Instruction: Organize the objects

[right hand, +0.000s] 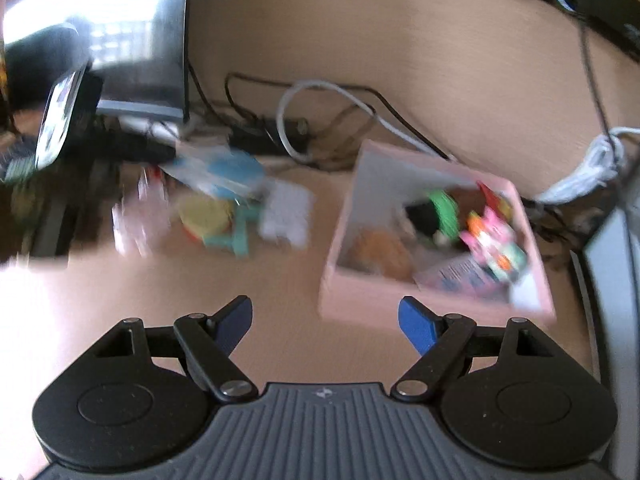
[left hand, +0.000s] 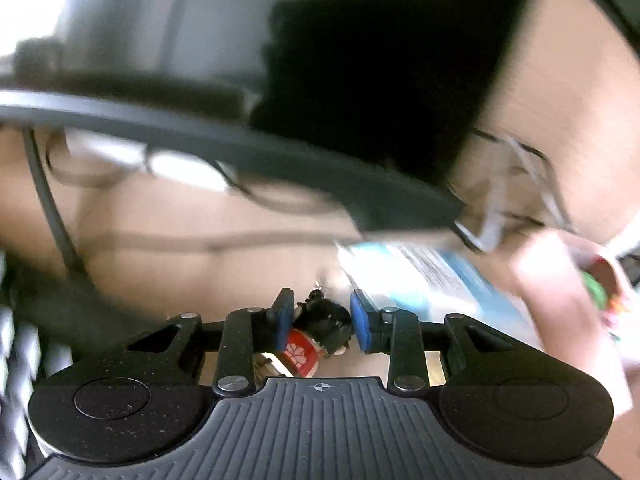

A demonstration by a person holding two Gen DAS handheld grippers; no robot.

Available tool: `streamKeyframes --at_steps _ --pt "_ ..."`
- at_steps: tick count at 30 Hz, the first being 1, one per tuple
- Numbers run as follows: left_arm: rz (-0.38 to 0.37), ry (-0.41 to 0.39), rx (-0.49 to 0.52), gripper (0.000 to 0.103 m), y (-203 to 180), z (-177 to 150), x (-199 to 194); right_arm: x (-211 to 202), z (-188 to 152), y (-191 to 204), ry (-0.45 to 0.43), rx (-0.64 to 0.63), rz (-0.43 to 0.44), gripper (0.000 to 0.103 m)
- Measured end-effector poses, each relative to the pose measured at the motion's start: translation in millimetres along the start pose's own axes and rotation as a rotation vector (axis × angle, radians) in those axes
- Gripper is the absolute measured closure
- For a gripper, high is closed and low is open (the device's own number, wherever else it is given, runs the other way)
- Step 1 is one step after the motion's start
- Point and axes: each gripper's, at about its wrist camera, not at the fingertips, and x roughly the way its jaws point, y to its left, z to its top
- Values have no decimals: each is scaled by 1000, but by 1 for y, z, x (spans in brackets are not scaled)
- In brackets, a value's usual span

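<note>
Our left hand-held gripper (left hand: 319, 322) clenches a small dark figurine (left hand: 320, 326); our right hand-held gripper (right hand: 325, 322) hangs released just before the pink box (right hand: 348, 296) on the counter (right hand: 280, 292).

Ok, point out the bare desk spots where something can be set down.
Free: the desk strip between the right gripper, the pink box and the loose pile. Crowded: the cables behind, and inside the box.

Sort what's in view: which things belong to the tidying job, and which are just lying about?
Job:
- toy held in the left gripper
- pink box, partly filled
- loose items beside it
- right gripper, open and empty

Lying about:
- cables
- power strip
- monitor
</note>
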Motion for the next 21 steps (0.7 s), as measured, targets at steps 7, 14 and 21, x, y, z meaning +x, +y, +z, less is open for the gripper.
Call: streamKeyframes --at_steps 7,14,21 --pt "0 40 -117 69 6 -71 -89 88 70 26 2 -80 23 47" --pt "176 42 -231 71 46 -115 -163 167 122 44 -17 24 102 49" --pt "216 -7 -294 71 58 -134 -197 172 108 61 46 98 235 45"
